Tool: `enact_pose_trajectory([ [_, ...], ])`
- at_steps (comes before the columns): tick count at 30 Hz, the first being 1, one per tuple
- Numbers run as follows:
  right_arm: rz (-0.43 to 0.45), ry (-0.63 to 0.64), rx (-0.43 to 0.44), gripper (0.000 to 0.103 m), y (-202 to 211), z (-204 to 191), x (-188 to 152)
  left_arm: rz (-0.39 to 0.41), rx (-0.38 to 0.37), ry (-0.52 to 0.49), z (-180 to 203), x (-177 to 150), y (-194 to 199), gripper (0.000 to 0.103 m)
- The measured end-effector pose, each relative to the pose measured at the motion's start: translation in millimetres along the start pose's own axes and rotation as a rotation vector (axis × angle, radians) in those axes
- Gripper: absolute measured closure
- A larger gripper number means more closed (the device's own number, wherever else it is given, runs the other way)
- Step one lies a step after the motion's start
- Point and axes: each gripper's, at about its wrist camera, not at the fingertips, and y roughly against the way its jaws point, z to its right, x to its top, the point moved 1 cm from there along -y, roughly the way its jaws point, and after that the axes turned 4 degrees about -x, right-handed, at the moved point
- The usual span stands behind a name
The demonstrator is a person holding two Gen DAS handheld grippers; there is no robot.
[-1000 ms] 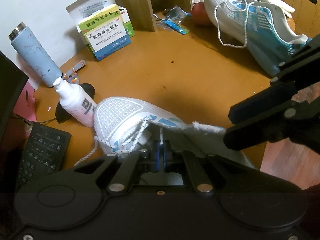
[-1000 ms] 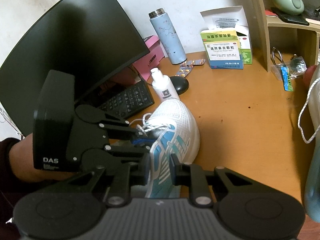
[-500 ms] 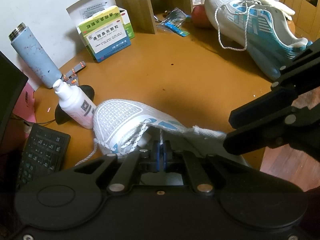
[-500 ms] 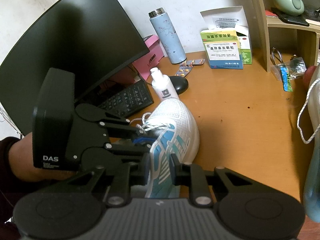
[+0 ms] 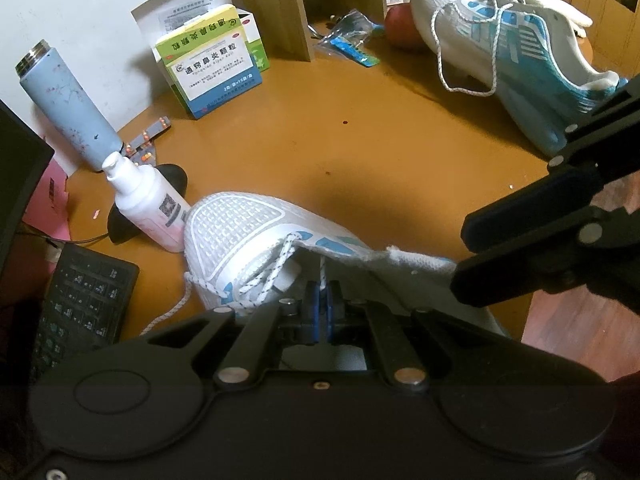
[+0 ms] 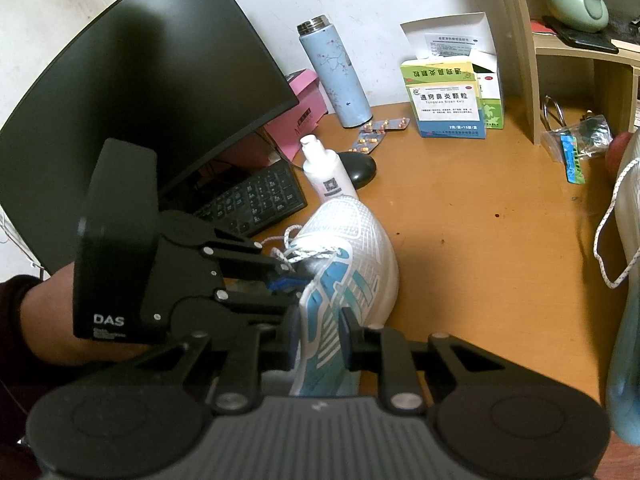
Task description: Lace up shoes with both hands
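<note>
A white and blue shoe (image 5: 236, 232) lies on the orange-brown desk (image 5: 360, 152), toe toward the wall. My left gripper (image 5: 322, 304) is shut on a white shoelace (image 5: 321, 274) strand that runs up from the pads into the eyelet area. In the right wrist view the left gripper (image 6: 286, 282) sits against the shoe's (image 6: 360, 240) lacing, a hand behind it. My right gripper (image 6: 320, 334) is shut on the shoe's blue-striped side wall near the collar; it also shows as the right gripper (image 5: 460, 262) in the left wrist view. A loose lace end (image 5: 172, 312) trails toward the keyboard.
A second matching shoe (image 5: 520, 52) with hanging laces lies at the far right. A white spray bottle (image 5: 148, 204), black mouse (image 6: 360, 168), keyboard (image 6: 256, 200), monitor (image 6: 120, 100), blue flask (image 6: 336, 76), medicine boxes (image 5: 212, 64) and a wooden shelf (image 6: 520, 48) ring the shoe.
</note>
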Motion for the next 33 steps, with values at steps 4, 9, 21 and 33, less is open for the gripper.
enact_pose_trajectory([
  [4,-0.001,0.0,0.0,0.082,0,1,0,0.013,-0.007,0.003,0,1,2,0.102],
  [9,-0.002,0.002,-0.002,0.082,0,1,0,0.028,-0.005,0.005,0,2,3,0.102],
  [21,0.035,-0.055,0.013,0.081,6,6,9,0.11,-0.024,0.017,-3,0,9,0.102],
  [33,-0.015,-0.305,0.052,0.082,-39,38,23,0.147,-0.019,-0.039,-1,-3,4,0.102],
])
